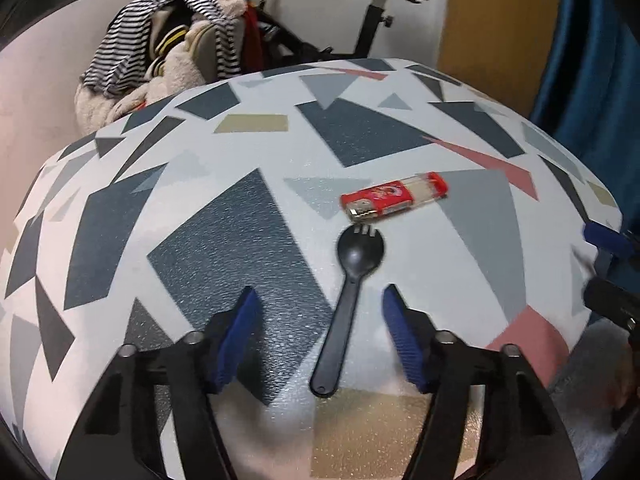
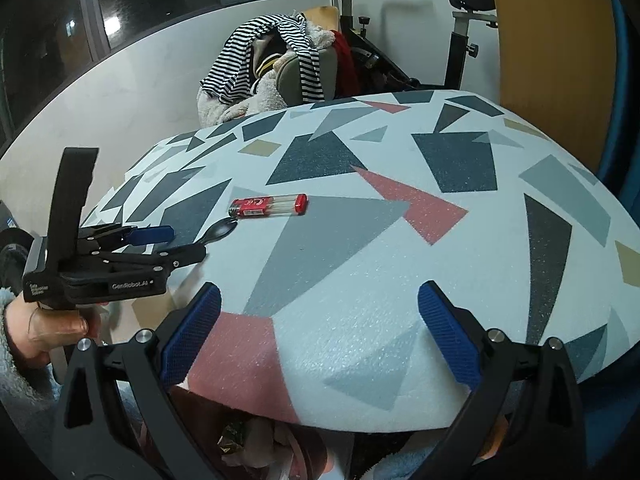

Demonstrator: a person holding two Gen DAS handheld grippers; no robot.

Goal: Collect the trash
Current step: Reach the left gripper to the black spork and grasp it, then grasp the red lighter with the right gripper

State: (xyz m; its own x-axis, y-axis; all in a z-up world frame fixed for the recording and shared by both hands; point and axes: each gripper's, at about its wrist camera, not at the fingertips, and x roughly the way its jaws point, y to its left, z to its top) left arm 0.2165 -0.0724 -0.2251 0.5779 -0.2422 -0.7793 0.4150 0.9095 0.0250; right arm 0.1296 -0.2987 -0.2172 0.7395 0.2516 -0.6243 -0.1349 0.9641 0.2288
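A black plastic spork (image 1: 344, 304) lies on the patterned table (image 1: 200, 184), handle toward me, its tines touching a red lighter (image 1: 394, 197). My left gripper (image 1: 318, 302) is open just above the table, and the spork handle lies between its blue pads (image 1: 240, 340). In the right wrist view the spork (image 2: 220, 229) and the lighter (image 2: 269, 206) lie at the table's left side, with the left gripper (image 2: 168, 242) beside them. My right gripper (image 2: 320, 300) is open and empty over the near table edge (image 2: 360, 412).
A chair piled with striped and fleecy clothes (image 1: 168, 60) stands behind the table, with an exercise bike (image 1: 372, 12) beside it. A wooden panel (image 1: 492, 28) and blue curtain (image 1: 584, 80) are at the right. Crumpled wrappers (image 2: 248, 444) lie below the table's near edge.
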